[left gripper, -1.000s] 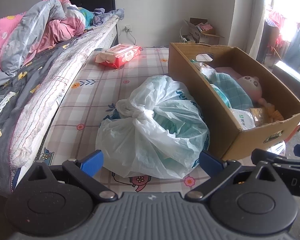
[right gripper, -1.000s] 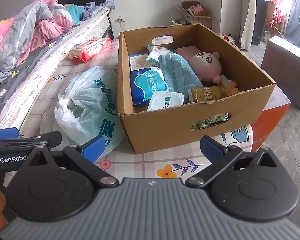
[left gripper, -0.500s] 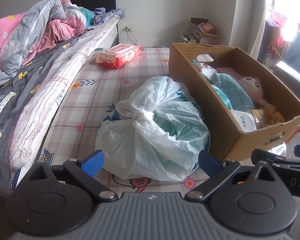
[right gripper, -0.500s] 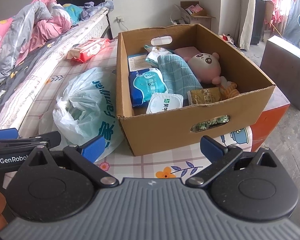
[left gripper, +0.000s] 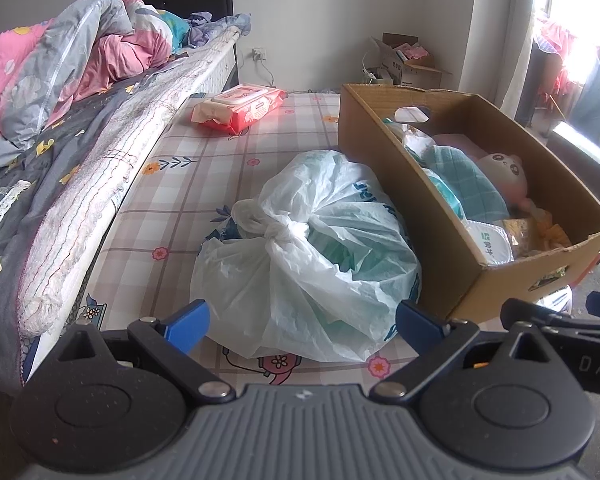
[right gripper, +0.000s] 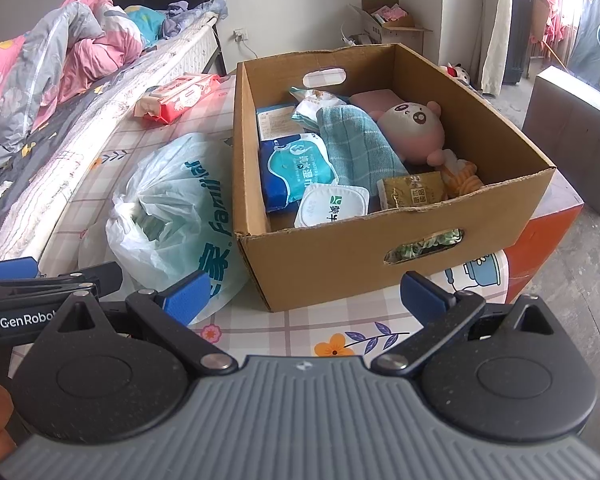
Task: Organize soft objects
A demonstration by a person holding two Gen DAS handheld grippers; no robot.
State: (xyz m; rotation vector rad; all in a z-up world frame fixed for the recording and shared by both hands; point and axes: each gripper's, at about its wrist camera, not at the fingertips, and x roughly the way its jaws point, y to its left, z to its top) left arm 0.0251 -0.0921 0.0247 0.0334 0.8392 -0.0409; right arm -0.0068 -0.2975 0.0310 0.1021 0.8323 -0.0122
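A knotted white plastic bag [left gripper: 312,252] lies on the checked sheet, just left of a cardboard box [left gripper: 428,216]. My left gripper [left gripper: 302,320] is open and empty, just short of the bag's near side. My right gripper [right gripper: 306,298] is open and empty in front of the box's [right gripper: 340,264] near wall. The box holds a pink plush doll [right gripper: 414,130], a teal towel [right gripper: 358,150], blue wipes packs [right gripper: 294,170] and small packets. The bag also shows in the right wrist view [right gripper: 172,204]. A red wipes pack [left gripper: 240,108] lies farther back on the sheet.
A bed with a heaped pink and grey quilt [left gripper: 60,80] runs along the left. An orange block [right gripper: 540,236] sits under the sheet's right corner. A dark cabinet [right gripper: 576,136] stands to the right, and a small open carton [right gripper: 388,24] at the far wall.
Both grippers have drifted slightly; the right wrist view now looks a little more down into the box. Nothing was taken hold of or moved.
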